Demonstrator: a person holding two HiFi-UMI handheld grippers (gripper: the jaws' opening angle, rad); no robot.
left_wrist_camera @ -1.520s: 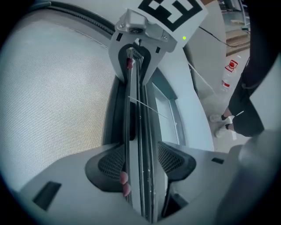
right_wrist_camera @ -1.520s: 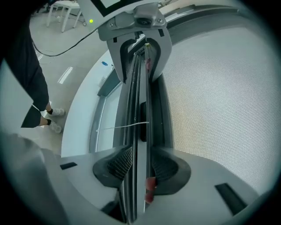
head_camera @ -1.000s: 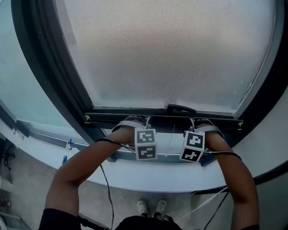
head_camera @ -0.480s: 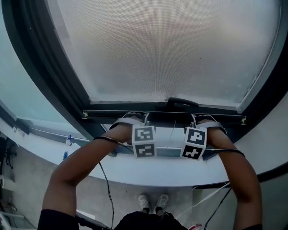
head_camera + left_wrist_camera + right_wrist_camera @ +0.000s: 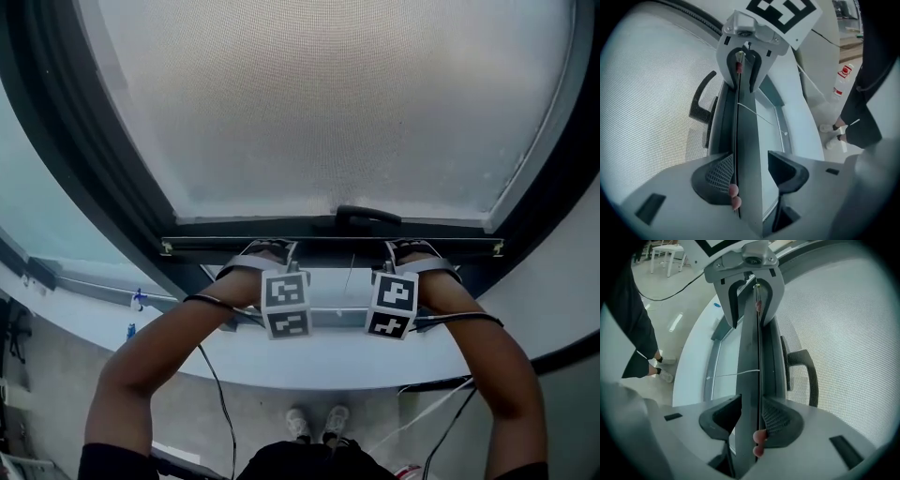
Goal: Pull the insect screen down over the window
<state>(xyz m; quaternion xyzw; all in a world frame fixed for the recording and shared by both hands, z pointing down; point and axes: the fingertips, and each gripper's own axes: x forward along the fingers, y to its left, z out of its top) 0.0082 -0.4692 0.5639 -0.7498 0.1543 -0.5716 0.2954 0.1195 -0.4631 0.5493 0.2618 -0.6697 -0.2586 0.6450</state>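
On the right gripper (image 5: 751, 411) both fingers are clenched on the insect screen's bottom bar (image 5: 749, 357), with the waffle-textured pad on the mesh side and the smooth black one on the room side. The left gripper (image 5: 749, 168) straddles the same bar but isn't clamped on it. Its textured pad lies against the bar, and I see a thin strip of light between the bar and the smooth finger.

Only the gripper views show me this. In the head view, my hands and the two marker cubes (image 5: 285, 304) cover the jaws. Each gripper view also shows the other gripper at the far end of the bar, and a thin white cord (image 5: 757, 112) crossing the glass.

The bar is a flat, dark grey metal strip. A curved black handle (image 5: 367, 215) sits on its mesh side. The insect screen (image 5: 337, 103), a fine pale mesh, fills the dark frame above the bar. The bar itself hangs just above the lower rail, with a narrow band of bare glass between them. The white curved sill (image 5: 319, 361) is below.
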